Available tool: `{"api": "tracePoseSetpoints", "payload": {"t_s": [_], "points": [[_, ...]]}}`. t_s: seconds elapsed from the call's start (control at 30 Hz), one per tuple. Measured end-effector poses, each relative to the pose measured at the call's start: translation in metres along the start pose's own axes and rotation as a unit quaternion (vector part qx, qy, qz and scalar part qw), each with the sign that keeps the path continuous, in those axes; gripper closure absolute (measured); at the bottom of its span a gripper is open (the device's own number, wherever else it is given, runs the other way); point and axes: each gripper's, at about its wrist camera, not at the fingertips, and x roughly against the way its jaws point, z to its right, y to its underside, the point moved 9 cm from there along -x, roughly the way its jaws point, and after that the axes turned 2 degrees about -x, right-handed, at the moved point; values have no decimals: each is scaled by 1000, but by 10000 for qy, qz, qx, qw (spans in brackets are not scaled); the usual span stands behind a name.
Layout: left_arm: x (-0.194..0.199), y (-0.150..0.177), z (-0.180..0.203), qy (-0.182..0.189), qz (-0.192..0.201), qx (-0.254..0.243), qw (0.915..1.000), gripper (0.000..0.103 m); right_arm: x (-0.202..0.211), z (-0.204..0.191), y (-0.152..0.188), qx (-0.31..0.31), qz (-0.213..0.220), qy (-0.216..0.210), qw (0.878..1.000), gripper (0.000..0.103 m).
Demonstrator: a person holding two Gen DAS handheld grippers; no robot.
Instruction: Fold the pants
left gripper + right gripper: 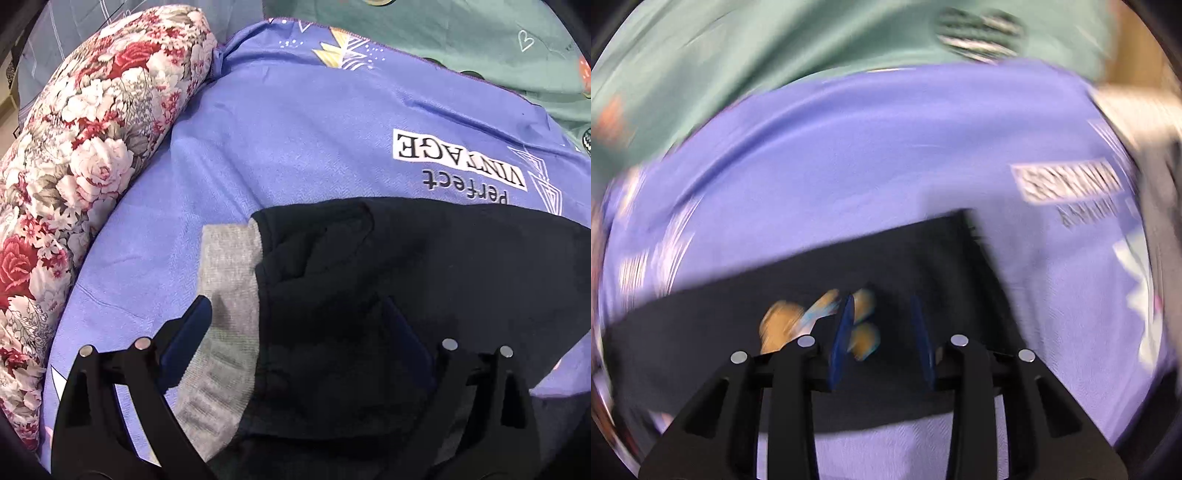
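Note:
Black pants [388, 295] with a grey waistband [225, 295] lie on a purple printed sheet [295, 147]. My left gripper [295, 314] is open, its blue fingers [192, 325] spread over the waistband end, one on the grey band, the other over the black cloth. In the blurred right wrist view the black pants [775, 295] show an orange and blue print [783, 325]. My right gripper [882, 317] is open just above the black cloth near that print, holding nothing.
A floral rolled quilt [74, 166] lies along the left of the purple sheet. A green sheet [461, 33] with heart prints lies beyond it, also in the right wrist view [775, 37]. A grey blurred object [1152, 166] sits at the right edge.

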Motion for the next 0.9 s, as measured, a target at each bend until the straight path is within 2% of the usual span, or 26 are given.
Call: {"api": "tracePoseSetpoints", "payload": {"t_s": [0.03,0.07,0.1,0.13,0.2,0.23,0.27,0.3,0.33,0.4,0.47,0.5,0.57,0.6,0.63,0.7,0.73,0.8,0.87,0.9], "points": [[2,0,1,-23,15,-39,10000,9,-4,0,6,92,-99,100,9999,68],[4,1,3,-76,11,-93,9999,9,-7,6,10,53,-175,176,9997,63],[5,2,2,-113,-4,-107,9999,9,-7,13,9,-171,-128,67,9997,62],[6,4,1,-156,-30,-93,9998,9,-4,28,7,-615,-88,128,9980,62],[8,10,-2,-161,-88,-27,9998,9,7,54,10,-1291,5,876,9878,60],[12,12,-2,-134,-85,-25,9999,9,14,51,12,-1305,121,823,9880,60],[17,15,-1,-94,-38,-55,9999,9,20,38,14,-1119,210,464,9924,60],[22,18,1,-62,22,-117,9999,9,25,15,21,-743,175,46,9971,59],[28,22,3,-51,98,-244,9996,9,28,-2,30,-405,99,-198,9989,59],[33,31,4,-84,148,-429,9989,9,27,-26,53,98,-151,-452,9988,56],[30,42,4,-122,74,-559,9983,9,17,-17,72,225,-434,-256,9985,55],[26,48,2,-134,2,-551,9984,9,19,-10,74,182,-280,-274,9991,55],[16,59,-7,-128,-196,-382,9990,7,22,16,74,-194,-206,176,9994,54],[12,62,-12,-78,-309,-245,9992,6,25,35,74,-529,-214,612,9965,51],[12,64,-16,22,-374,-98,9993,6,30,42,73,-801,-177,612,9947,51],[17,61,-22,31,-391,-7,9992,6,45,28,68,-908,64,-40,9958,51],[22,55,-25,-24,-291,-66,9996,7,53,18,67,-718,169,-158,9971,51],[33,44,-28,-130,-57,-224,9996,7,63,-9,62,-280,322,-249,9988,44],[39,31,-32,-193,74,-285,9994,7,61,-31,58,-56,318,-477,9983,41],[39,27,-33,-197,81,-273,9994,7,55,-20,45,-3,284,-523,9982,40]]}}
